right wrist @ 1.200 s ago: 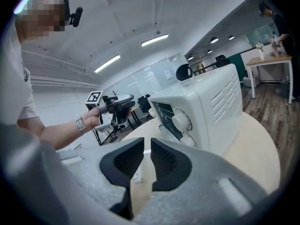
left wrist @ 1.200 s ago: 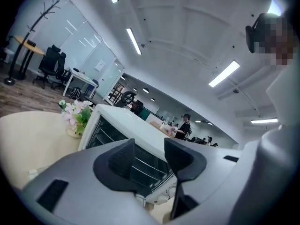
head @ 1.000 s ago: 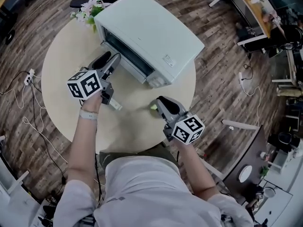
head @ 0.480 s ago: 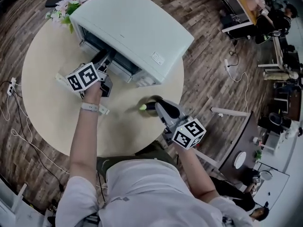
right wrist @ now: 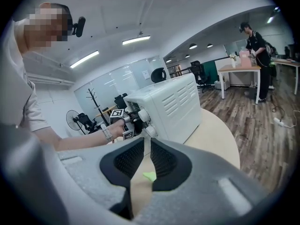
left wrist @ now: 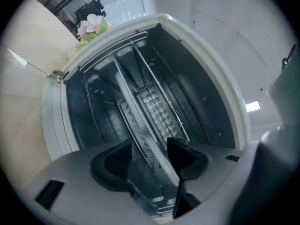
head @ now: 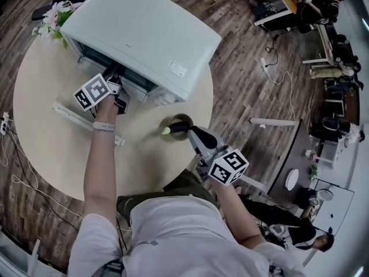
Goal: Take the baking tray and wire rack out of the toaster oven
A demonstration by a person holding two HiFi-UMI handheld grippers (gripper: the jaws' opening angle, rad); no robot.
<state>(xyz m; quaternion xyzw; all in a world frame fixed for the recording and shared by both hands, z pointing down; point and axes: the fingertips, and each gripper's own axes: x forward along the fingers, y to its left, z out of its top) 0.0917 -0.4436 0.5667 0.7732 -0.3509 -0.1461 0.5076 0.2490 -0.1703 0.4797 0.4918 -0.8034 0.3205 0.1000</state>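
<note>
**Left gripper [head: 117,79] pointed level into the toaster oven [head: 144,36], wrist rolled.**
The baking tray [left wrist: 140,121] lay inside, long edge across the mouth. Its rim sat between fingers [left wrist: 180,156] that had just been opening, ungripped.

The toaster oven [head: 144,33] has a smooth, matt pale shell and a dark, glossy metal cavity; its wire rack [left wrist: 145,71] is thin bright metal, its baking tray [left wrist: 157,110] dimpled metal. The table [head: 52,131] is smooth matt cream, the floor [head: 242,68] grained wood. The right gripper [right wrist: 146,157] is matt grey plastic with black grid-textured pads [right wrist: 129,159]
</note>
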